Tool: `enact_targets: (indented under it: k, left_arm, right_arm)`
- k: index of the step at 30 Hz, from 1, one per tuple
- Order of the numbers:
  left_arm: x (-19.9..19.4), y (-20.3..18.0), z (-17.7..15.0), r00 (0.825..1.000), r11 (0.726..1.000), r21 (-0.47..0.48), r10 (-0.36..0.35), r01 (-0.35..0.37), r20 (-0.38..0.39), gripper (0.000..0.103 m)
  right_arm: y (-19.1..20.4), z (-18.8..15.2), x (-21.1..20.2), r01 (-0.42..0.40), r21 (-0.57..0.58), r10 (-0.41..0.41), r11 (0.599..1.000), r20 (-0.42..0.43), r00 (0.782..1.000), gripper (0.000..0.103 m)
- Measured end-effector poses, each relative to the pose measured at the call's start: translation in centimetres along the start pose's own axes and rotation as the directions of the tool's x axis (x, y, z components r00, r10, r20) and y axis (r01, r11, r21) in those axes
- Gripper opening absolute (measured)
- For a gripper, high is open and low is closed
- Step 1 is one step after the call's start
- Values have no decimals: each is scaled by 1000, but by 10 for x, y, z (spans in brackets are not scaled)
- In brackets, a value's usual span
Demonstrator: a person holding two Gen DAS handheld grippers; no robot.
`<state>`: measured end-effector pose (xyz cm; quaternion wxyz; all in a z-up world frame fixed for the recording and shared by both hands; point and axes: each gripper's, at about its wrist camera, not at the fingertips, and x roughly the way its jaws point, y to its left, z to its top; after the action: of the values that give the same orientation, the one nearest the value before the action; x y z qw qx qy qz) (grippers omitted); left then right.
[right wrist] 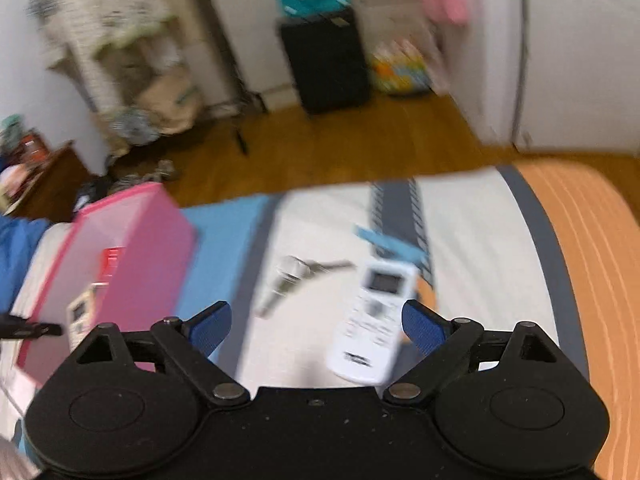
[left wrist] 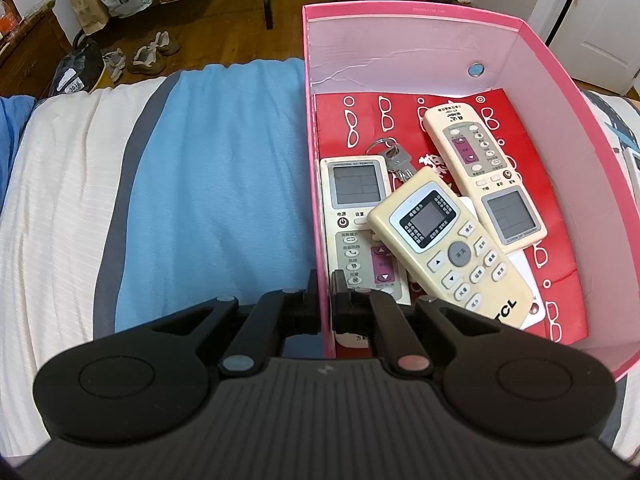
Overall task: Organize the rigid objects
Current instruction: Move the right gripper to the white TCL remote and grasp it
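Note:
A pink box stands on the bed and also shows in the right wrist view. It holds a cream TCL remote, a white remote, another cream remote and a key bunch on red paper. My left gripper is shut on the box's left wall. My right gripper is open and empty above the bed. A white remote lies just ahead between its fingers. A silver metal object lies to the remote's left. The right view is blurred.
The bed cover has blue, white and orange stripes. A blue clip-like thing lies behind the white remote. Beyond the bed edge lie wood floor, shoes, bags and a black cabinet.

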<state>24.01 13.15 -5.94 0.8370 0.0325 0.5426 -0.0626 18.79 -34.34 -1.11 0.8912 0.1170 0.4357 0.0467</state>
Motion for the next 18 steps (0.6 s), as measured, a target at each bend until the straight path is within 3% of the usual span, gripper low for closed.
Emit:
enact_targets:
  k: [5,8,12,16,18]
  left_arm:
    - [1,0,1,1000,1000,-1,2,-2,0,3]
    - [1,0,1,1000,1000,1,5,-5,0,3]
    - [1,1,2,1000,1000,-2,5,-5,-2,4]
    - [1,1,2,1000,1000,-2,5,-5,-1,4]
    - [1,2,2,1000,1000,1,6,-6,0,4]
  right_arm:
    - [-17,-9,43,83,19,-81,996,-79,994,80]
    - [-20,-12,68,124,0,-124,992,-100,987,75]
    - [-24,-16,102,145,58,-136,988,-140,981,70]
    - [-12,-20,109,200,-25,-202,979,-113,973,65]
    - [-6,-19,106,223,-22,-224,975,-146,964,65]
